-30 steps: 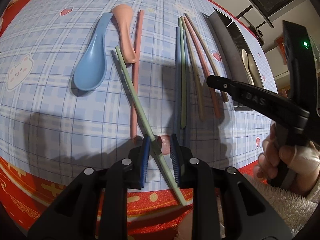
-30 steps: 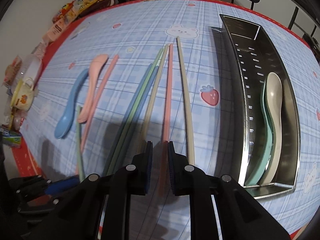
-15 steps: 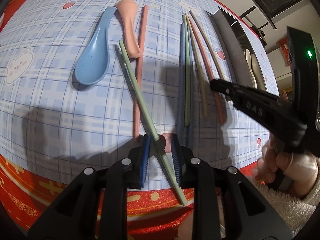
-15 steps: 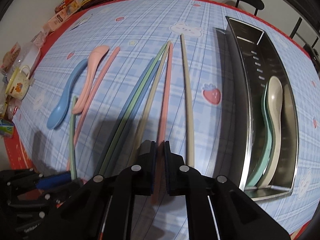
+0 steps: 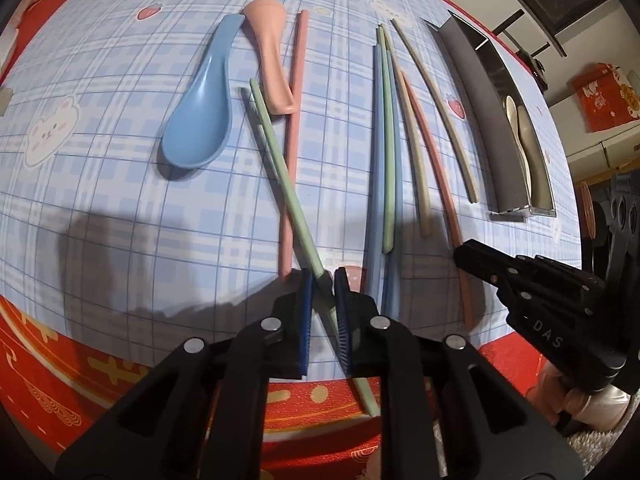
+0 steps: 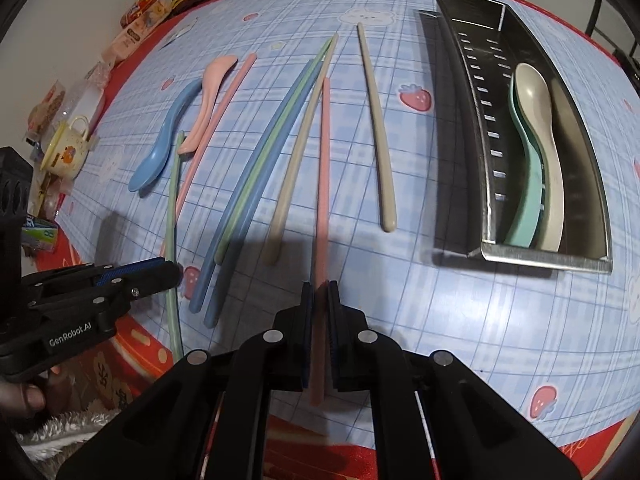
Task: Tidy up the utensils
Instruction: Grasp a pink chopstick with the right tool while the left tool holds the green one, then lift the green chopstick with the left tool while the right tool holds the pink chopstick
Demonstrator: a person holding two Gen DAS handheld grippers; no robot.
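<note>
Right wrist view: right tool [image 6: 319, 292] has just pinched the pink chopstick [image 6: 323, 168] ahead; left tool [image 5: 322, 280] is closing around the green chopstick [image 5: 288, 184], readying both for the tray [image 6: 460, 152].

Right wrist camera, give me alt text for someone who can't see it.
The right gripper is shut on a pink chopstick near its end. More chopsticks and a blue spoon and pink spoon lie on the checked tablecloth. At right, a metal tray holds two spoons.
</note>
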